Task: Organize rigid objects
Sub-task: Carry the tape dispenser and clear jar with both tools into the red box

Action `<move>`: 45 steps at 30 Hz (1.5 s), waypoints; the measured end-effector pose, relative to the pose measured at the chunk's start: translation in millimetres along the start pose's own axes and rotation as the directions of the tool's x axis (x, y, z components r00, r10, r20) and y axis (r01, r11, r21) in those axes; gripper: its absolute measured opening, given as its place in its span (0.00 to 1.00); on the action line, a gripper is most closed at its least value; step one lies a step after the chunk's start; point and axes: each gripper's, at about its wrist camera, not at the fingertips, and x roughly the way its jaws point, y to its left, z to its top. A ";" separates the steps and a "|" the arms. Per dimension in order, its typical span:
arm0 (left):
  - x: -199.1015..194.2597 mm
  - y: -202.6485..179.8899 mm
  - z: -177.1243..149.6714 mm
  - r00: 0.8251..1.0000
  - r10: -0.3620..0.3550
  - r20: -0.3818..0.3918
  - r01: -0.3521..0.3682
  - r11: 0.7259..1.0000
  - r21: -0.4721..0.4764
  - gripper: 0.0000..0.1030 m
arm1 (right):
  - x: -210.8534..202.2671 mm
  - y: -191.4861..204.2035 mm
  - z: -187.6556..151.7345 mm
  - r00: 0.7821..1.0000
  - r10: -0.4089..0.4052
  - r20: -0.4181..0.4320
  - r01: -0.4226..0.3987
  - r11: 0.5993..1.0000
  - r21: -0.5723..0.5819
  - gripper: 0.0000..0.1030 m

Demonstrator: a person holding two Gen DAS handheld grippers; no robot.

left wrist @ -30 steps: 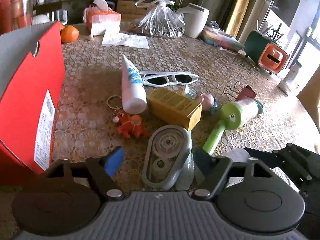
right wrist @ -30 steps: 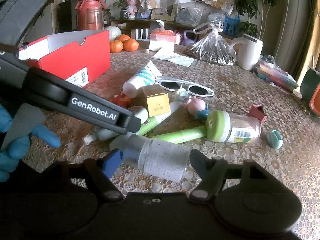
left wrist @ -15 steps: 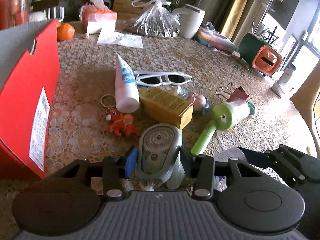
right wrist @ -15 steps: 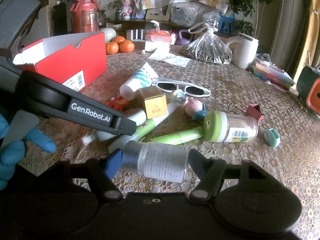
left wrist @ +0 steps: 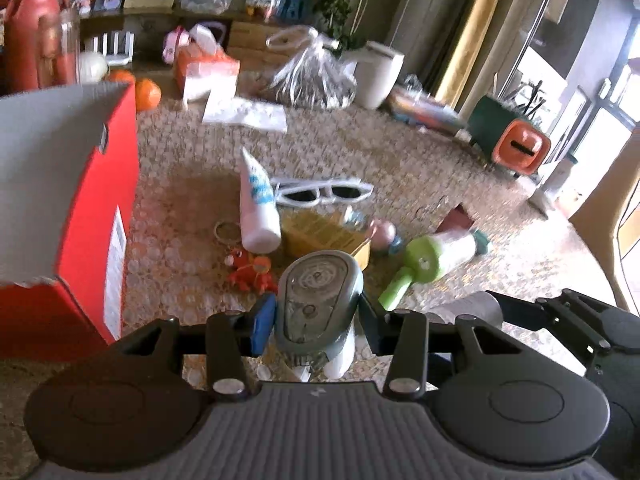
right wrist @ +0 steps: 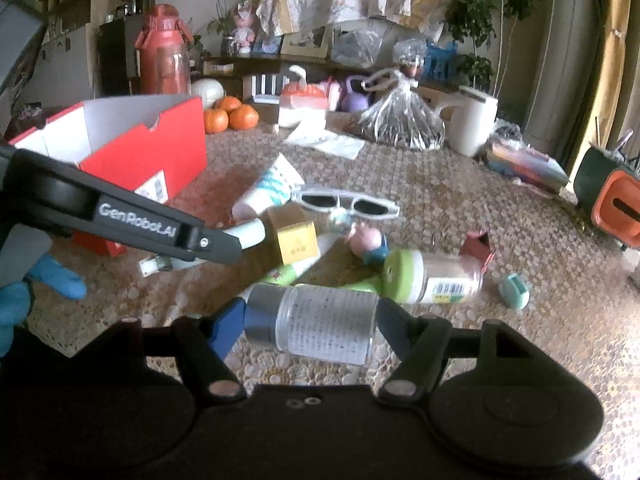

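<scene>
- The counter (left wrist: 400,152) carries a lace-patterned cloth in a cluttered living room; loose items lie in a heap at its centre, and an open red box (left wrist: 92,208) stands at the left edge of that heap.
- The left gripper (left wrist: 316,320) has its fingers pinching a grey correction-tape dispenser (left wrist: 318,300). The dispenser sits between the fingers with its long axis pointing forward, away from the camera.
- The right gripper (right wrist: 310,328) has its fingers pinching a clear bottle (right wrist: 316,322) with a grey cap. The bottle lies crosswise, cap toward the left finger, base toward the right.
- Both held items appear lifted clear of the cloth; contact underneath cannot be confirmed.
- Key relation: the red box lies to the left of both grippers. In the left wrist view it stands just beside the left gripper; in the right wrist view (right wrist: 140,152) it lies beyond the left gripper's body.
- Judgement: the left hand is nearer the box, so the dispenser would probably go in first.
</scene>
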 end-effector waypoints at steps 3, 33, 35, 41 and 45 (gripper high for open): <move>-17.3 -0.2 5.9 1.000 0.003 0.024 -0.003 1.000 0.000 0.43 | -10.2 1.6 10.8 1.000 0.008 0.020 -0.008 1.000 -0.010 0.69; -133.2 175.2 59.6 0.938 0.311 0.153 -0.295 0.948 -0.118 0.43 | 29.2 161.9 148.1 0.962 0.264 0.069 -0.248 0.951 -0.186 0.69; -128.8 189.5 63.0 0.933 0.333 0.134 -0.318 0.940 -0.121 0.43 | 40.1 176.3 151.0 0.960 0.276 0.044 -0.263 0.946 -0.187 0.69; -112.7 222.7 73.4 0.925 0.374 0.071 -0.366 0.924 -0.113 0.43 | 78.8 208.2 159.4 0.962 0.270 -0.033 -0.271 0.945 -0.183 0.69; -92.8 236.8 78.2 0.923 0.385 0.009 -0.383 0.920 -0.085 0.43 | 106.9 215.8 164.6 0.967 0.243 -0.080 -0.254 0.950 -0.180 0.69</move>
